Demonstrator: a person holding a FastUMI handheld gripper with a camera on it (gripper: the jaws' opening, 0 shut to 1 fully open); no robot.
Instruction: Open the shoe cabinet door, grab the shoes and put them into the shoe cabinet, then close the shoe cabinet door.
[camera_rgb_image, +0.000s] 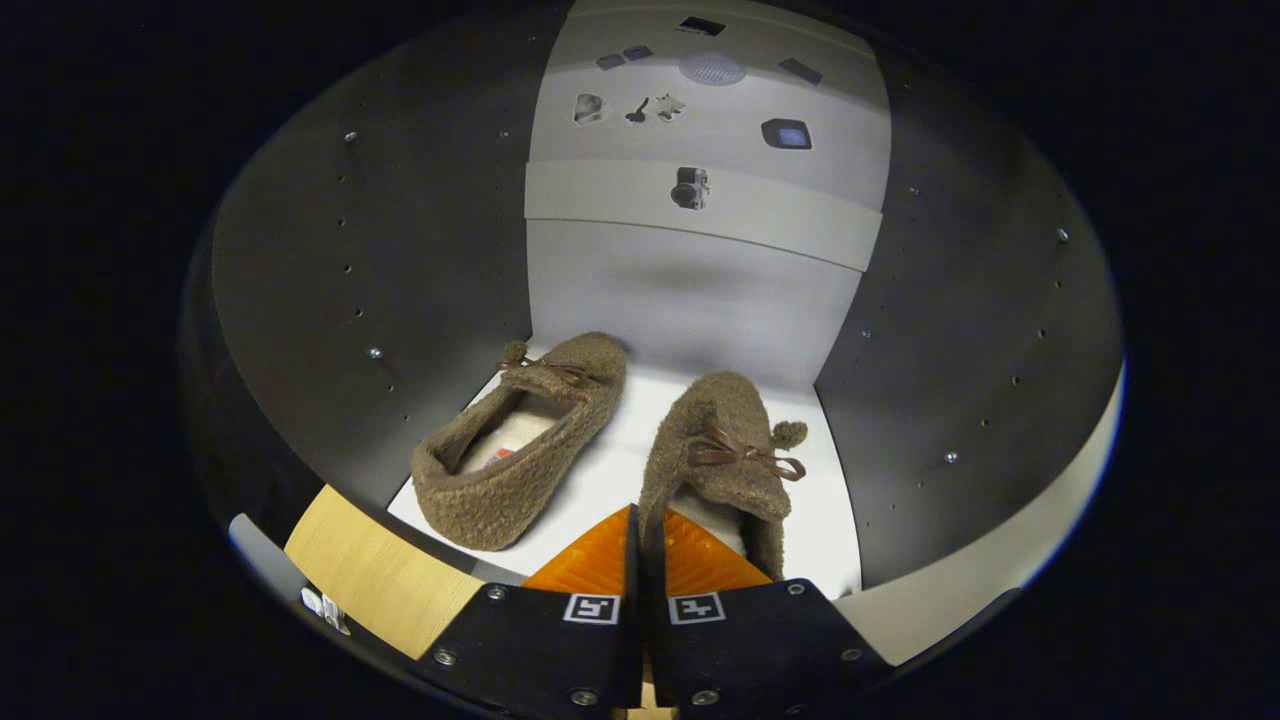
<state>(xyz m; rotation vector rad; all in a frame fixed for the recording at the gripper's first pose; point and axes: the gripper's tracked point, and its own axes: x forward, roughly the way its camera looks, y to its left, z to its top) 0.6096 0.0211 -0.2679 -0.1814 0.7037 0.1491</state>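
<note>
The gripper (648, 545) reaches into the open shoe cabinet (380, 290), its two fingers drawn close together and pinching the heel wall of the right slipper (725, 450) between them. One finger lies outside the slipper's wall and the other sits inside the opening, so the pale lining and most of the heel rim are covered by the fingers. Only the slipper's toe half, its ribbon bow and a small pompom can be made out clearly ahead of the fingers.

The left slipper (520, 440) lies apart from it on the white shelf floor (610, 470), angled with its toe toward the back panel (690, 300) and its heel toward the cabinet mouth. Its opening shows a pale lining with a small red mark too small to make out.

The dark side walls carry rows of small holes and a few screws. Above the back panel sits a lighter band with small dark shapes on it, too distorted and distant to identify. A strip of light wood (375, 575) shows beside the fingers at the cabinet's front edge, cut off below.
</note>
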